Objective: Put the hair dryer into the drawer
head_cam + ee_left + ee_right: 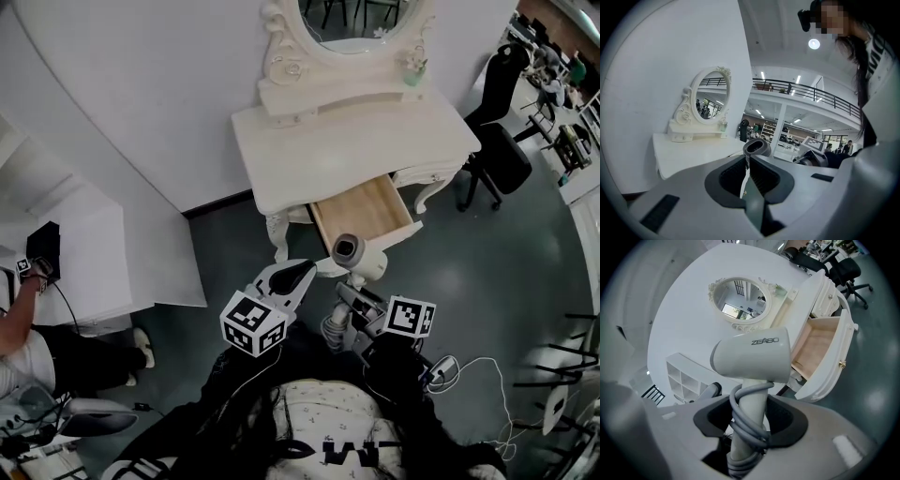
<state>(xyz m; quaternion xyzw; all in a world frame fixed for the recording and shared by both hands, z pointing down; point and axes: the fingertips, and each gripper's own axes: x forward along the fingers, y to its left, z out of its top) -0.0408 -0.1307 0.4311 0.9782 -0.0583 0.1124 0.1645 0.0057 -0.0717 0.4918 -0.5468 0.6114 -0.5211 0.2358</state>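
The white hair dryer [358, 253] [752, 355] is held in the air just in front of the open drawer [361, 211] [818, 345], whose wooden inside is bare. My right gripper [345, 305] [749, 423] is shut on the dryer's handle, which has the grey cord wound around it. My left gripper [298, 274] [746, 176] hangs to the left of the dryer with its jaws shut and nothing between them. In the left gripper view, the dryer's nozzle [757, 146] shows just beyond the jaws. The drawer belongs to a white dressing table [319, 141] with an oval mirror [361, 19].
A black office chair [502, 155] stands to the right of the dressing table. A white shelf unit [75, 253] stands at the left, with a seated person [28, 342] beside it. Cables [469, 375] lie on the grey floor at the lower right.
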